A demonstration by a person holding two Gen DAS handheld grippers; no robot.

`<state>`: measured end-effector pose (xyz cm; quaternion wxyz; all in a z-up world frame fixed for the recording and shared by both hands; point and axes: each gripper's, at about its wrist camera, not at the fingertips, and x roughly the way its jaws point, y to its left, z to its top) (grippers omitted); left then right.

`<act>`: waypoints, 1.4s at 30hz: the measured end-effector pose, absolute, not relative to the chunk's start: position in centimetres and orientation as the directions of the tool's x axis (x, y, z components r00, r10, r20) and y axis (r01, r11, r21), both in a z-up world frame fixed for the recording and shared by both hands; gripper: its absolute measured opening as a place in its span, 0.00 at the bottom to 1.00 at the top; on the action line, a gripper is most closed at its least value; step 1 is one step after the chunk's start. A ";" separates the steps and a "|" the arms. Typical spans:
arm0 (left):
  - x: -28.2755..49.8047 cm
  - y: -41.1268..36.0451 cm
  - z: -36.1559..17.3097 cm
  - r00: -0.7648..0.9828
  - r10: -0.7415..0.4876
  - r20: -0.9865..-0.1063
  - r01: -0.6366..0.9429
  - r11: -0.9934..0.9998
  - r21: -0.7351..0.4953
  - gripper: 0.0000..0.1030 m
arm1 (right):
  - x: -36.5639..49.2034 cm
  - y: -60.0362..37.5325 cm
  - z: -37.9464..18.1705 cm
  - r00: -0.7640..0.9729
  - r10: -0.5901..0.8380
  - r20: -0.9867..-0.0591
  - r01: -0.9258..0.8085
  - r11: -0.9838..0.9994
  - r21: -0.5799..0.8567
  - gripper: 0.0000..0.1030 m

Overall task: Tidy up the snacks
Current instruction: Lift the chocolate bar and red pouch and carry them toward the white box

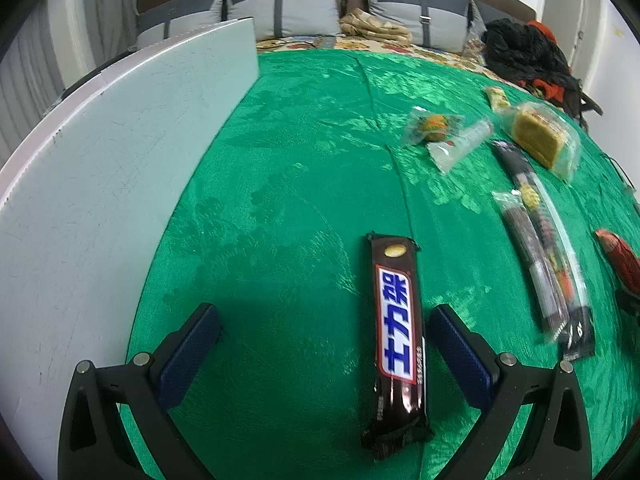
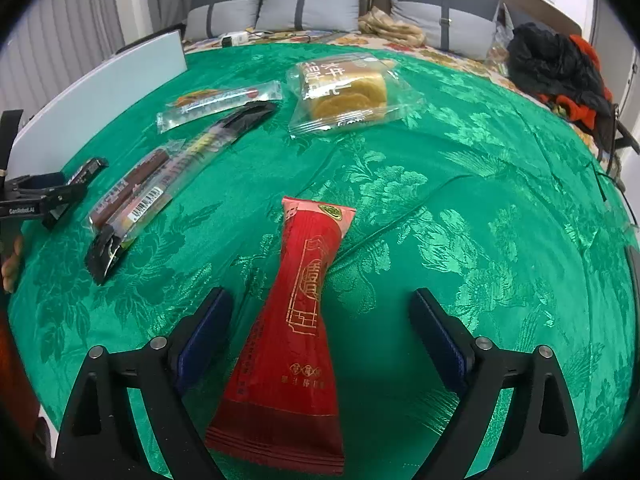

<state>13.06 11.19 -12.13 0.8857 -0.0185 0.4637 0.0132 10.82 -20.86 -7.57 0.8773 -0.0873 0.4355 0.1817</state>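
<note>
A dark brown chocolate bar lies on the green cloth between the fingers of my left gripper, which is open and not touching it. A red snack packet lies between the fingers of my right gripper, also open. Beyond, in the right wrist view, lie long dark stick packs, a clear long pack and a bagged cake. The left gripper shows at that view's left edge. The left wrist view also shows the stick packs, cake and a small round snack.
A pale board stands along the cloth's left side. Grey pillows line the back. A heap of black and orange clothing lies at the back right. Folded beige cloth lies near the pillows.
</note>
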 end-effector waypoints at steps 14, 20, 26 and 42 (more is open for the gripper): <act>13.2 7.0 -10.4 0.449 -0.046 -0.892 0.092 0.996 -0.005 0.16 | 14.4 -20.6 -6.1 0.272 0.140 -0.952 -0.404 0.915 0.019 0.88; 12.6 8.2 -10.3 0.443 -0.110 -0.890 0.045 0.994 -0.100 0.16 | 16.1 -20.0 -3.0 0.201 0.153 -0.968 -0.396 0.916 0.062 0.87; 10.2 9.1 -9.0 0.472 -0.162 -0.867 0.035 0.986 -0.165 0.16 | 17.8 -18.4 -4.9 0.209 0.065 -0.976 -0.348 0.937 -0.012 0.50; 5.4 16.6 0.1 0.651 -0.289 -0.702 -0.056 0.904 -0.424 0.16 | 16.4 -10.0 2.1 0.297 0.165 -0.940 -0.434 0.901 0.021 0.14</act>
